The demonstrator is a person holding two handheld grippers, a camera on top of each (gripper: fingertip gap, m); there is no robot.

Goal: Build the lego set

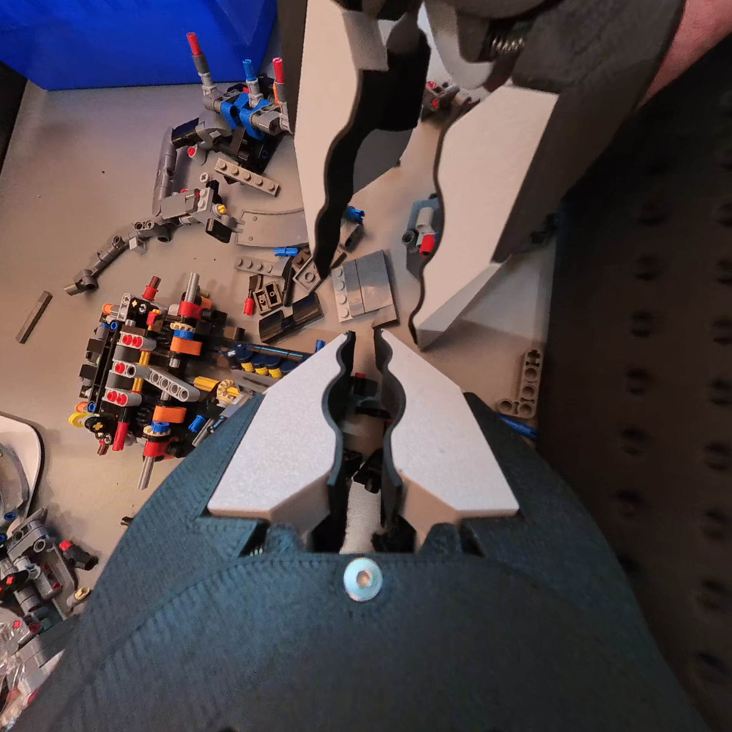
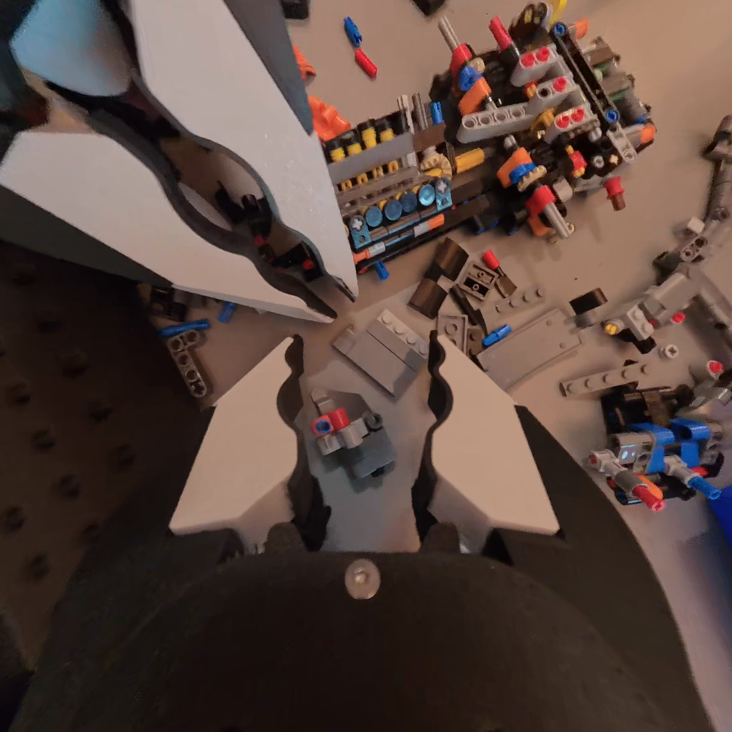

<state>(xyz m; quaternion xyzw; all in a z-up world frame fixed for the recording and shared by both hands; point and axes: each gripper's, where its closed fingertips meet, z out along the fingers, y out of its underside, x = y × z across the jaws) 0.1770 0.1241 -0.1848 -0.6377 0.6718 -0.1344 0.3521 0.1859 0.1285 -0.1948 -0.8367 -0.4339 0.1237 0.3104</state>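
The multicoloured main lego assembly (image 1: 146,376) (image 2: 515,138) lies on the grey table. My left gripper (image 1: 364,336) (image 2: 342,305) is shut on a small black piece with red pins (image 1: 366,390) (image 2: 293,257) and held above the table. My right gripper (image 2: 364,340) (image 1: 368,305) is open and empty, facing the left one tip to tip. A small grey sub-assembly with red and blue parts (image 2: 344,435) (image 1: 424,229) lies on the table under its jaws. A flat grey plate-and-tile piece (image 1: 364,285) (image 2: 392,356) lies below both grippers' tips.
Loose dark and grey bricks (image 1: 277,297) lie beside the plate piece. A blue-and-grey sub-assembly (image 1: 241,107) (image 2: 665,455) sits by a blue bin (image 1: 119,39). A grey linked arm (image 1: 170,214) lies left. A dark pegboard (image 1: 653,356) (image 2: 59,396) borders the table, with an L-beam (image 1: 527,384) beside it. Both grippers' tips are close together, under 4 cm apart.
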